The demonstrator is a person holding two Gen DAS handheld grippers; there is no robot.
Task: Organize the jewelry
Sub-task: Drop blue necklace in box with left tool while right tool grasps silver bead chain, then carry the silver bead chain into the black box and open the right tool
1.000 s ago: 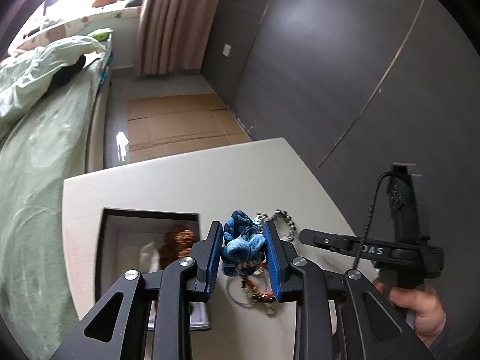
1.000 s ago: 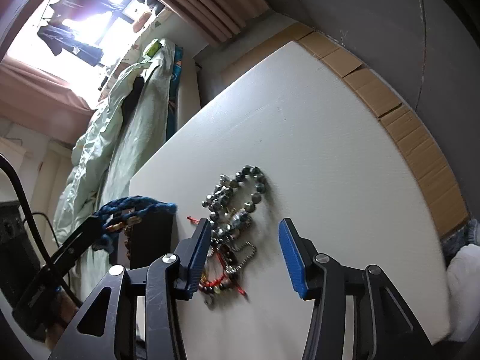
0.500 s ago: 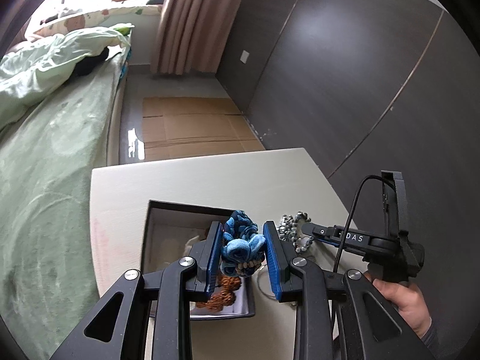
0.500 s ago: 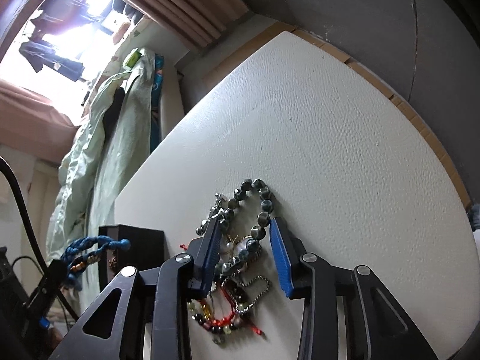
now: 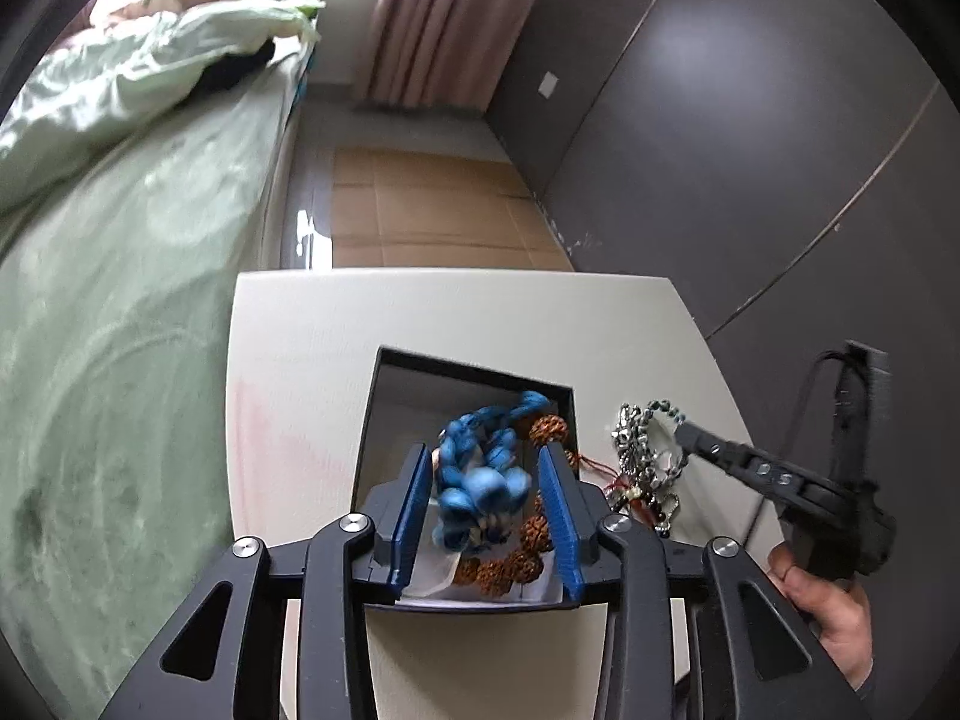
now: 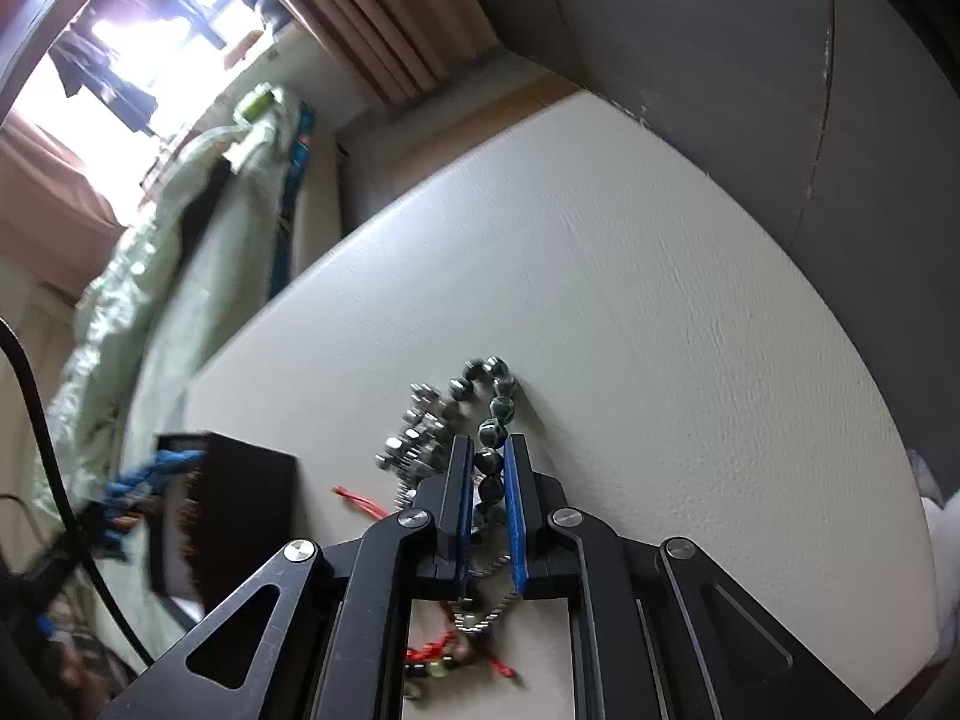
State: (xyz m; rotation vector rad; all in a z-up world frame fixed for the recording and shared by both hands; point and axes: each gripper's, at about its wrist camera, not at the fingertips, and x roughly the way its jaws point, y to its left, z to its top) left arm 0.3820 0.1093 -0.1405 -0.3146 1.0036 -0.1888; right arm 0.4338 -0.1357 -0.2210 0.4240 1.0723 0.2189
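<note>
- The left gripper (image 5: 485, 483) hangs over the open dark box (image 5: 384, 420), which sits near the middle of the white table (image 5: 456, 312). Its jaws have just been opening, and the blue braided cord (image 5: 480, 468) lies loose between the pads, dropping into the box onto the brown seed beads (image 5: 510, 564).
- The right gripper (image 6: 486, 492) works the tangle of jewelry lying on the table just beside the box, on its right side. Its jaws have just been closing and now stand narrow, pinching the dark bead bracelet (image 6: 495, 414).
- Silver beads (image 6: 420, 438), a thin ball chain (image 6: 486, 600) and a red cord (image 6: 360, 498) lie mixed with that bracelet.
- Step in hand, judged: one piece released into the box, the next one gripped.
- Next move likely calls for drawing the left gripper clear of the box, then lifting the bracelet slowly, since the chain and red cord may come up with it.
</note>
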